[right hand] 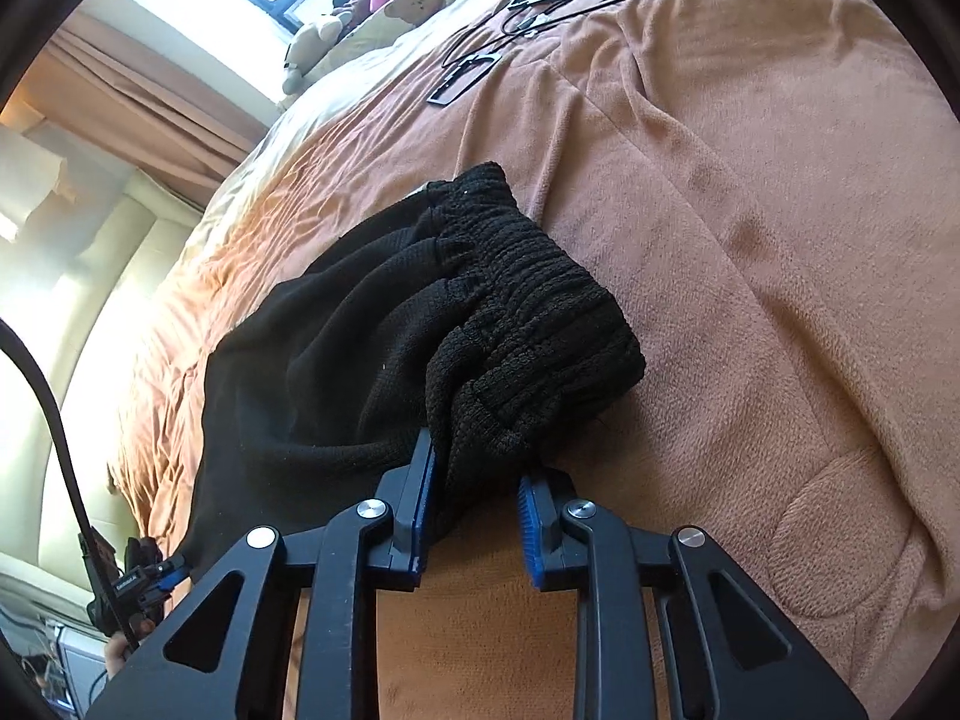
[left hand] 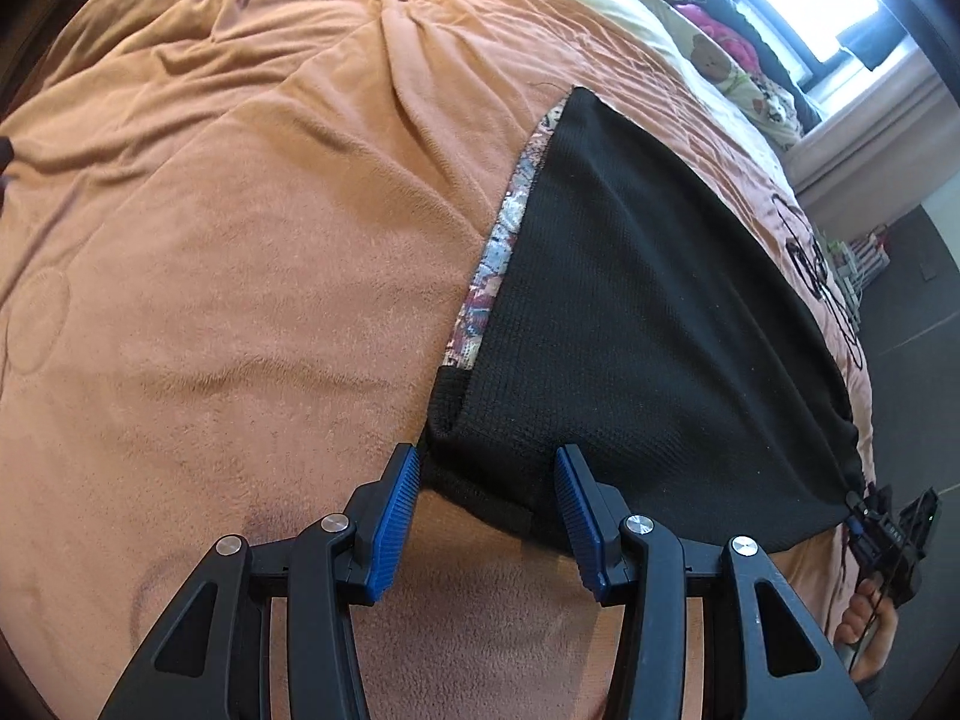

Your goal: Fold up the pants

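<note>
Black knit pants lie on an orange blanket, with a patterned strip along their left edge. My left gripper is open, its blue pads on either side of the pants' near hem corner, with the cloth between them. In the right wrist view the ribbed waistband is bunched up. My right gripper is shut on the waistband cloth. The right gripper also shows in the left wrist view at the pants' far right corner.
The orange blanket covers the bed. Black cables and flat black objects lie on it beyond the pants. Pillows and stuffed toys sit by the window. The floor lies past the bed edge.
</note>
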{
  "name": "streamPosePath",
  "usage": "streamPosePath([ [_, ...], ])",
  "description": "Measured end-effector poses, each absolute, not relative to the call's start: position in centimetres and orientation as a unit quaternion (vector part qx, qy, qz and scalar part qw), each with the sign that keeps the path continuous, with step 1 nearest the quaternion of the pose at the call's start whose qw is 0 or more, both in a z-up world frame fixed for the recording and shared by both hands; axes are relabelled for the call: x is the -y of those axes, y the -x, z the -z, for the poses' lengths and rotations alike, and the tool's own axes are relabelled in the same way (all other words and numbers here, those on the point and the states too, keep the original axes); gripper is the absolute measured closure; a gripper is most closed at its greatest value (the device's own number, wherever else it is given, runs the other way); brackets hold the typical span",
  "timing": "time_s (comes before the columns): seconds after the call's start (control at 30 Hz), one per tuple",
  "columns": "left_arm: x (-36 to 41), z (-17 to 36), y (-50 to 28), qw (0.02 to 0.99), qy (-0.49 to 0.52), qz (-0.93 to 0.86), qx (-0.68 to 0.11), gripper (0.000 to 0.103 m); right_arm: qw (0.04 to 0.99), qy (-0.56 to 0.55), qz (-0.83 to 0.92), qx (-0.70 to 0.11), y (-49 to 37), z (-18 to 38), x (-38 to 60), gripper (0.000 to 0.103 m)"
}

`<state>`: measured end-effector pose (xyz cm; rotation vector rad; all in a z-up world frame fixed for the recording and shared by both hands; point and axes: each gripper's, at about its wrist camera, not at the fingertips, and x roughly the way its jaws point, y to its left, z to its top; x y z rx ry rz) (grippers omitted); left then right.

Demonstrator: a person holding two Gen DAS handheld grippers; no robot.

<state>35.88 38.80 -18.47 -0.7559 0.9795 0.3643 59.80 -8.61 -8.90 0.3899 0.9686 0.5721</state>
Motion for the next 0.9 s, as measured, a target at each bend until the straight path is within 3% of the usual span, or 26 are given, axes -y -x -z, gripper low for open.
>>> streamPosePath([
  [0.73,-39.8,20.1,-33.6,0.78,0.486,-0.153,-0.362,0.051,0.816,-0.222,-0.279,-0.455,-59.6,10.5,8.5,0.081],
  [0.8,-39.8,20.2,-33.6,0.782,0.48,-0.162,-0.364,0.061,0.813,-0.234,-0.279,-0.455,-59.8,11.0,8.6,0.081],
  [0.87,-40.1,20.6,-33.7,0.78,0.476,-0.173,-0.367,0.088,0.811,-0.242,-0.276,-0.456,-60.0,11.4,8.6,0.081],
  [0.9,-40.2,20.8,-33.6,0.78,0.477,-0.173,-0.366,0.088,0.811,-0.247,-0.274,-0.454,-60.1,11.5,8.6,0.082],
])
